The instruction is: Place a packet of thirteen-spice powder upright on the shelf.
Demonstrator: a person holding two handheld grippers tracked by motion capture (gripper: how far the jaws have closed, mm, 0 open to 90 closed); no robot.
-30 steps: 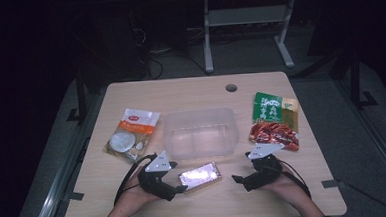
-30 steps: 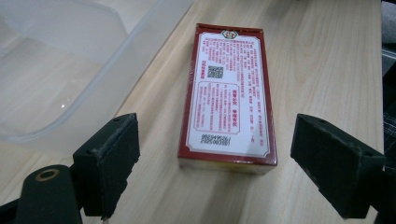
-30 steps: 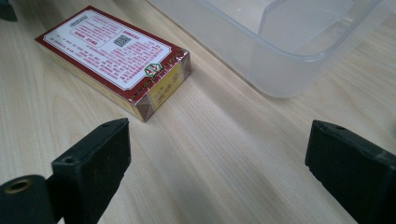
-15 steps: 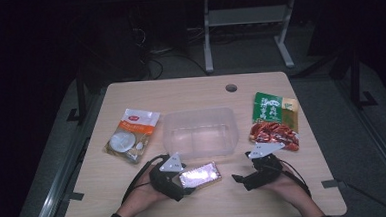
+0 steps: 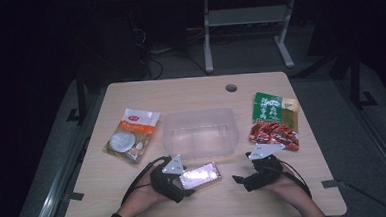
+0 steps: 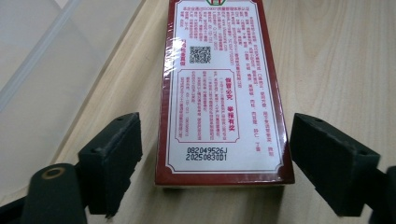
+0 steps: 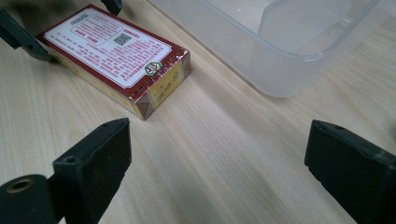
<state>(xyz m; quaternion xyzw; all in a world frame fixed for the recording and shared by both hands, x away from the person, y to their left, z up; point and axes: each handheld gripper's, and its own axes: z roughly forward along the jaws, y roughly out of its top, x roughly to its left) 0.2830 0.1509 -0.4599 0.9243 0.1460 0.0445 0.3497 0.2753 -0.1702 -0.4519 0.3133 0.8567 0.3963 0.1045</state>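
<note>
The left gripper (image 6: 212,154) has slid a little rightward along the table's near edge over the last second, and its jaws now stand spread on either side of the red-bordered box (image 6: 223,88), which lies flat on the table (image 5: 135,191) just in front of the clear plastic tub (image 5: 198,133). Neither jaw seems to touch it yet. The right gripper (image 7: 219,163) hovers nearby, jaws wide and empty, so the grasp looks imminent

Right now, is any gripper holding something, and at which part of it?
Nothing is held. The left gripper is open, its jaws on either side of the near end of the red box with gaps. The right gripper is open over bare table.
</note>
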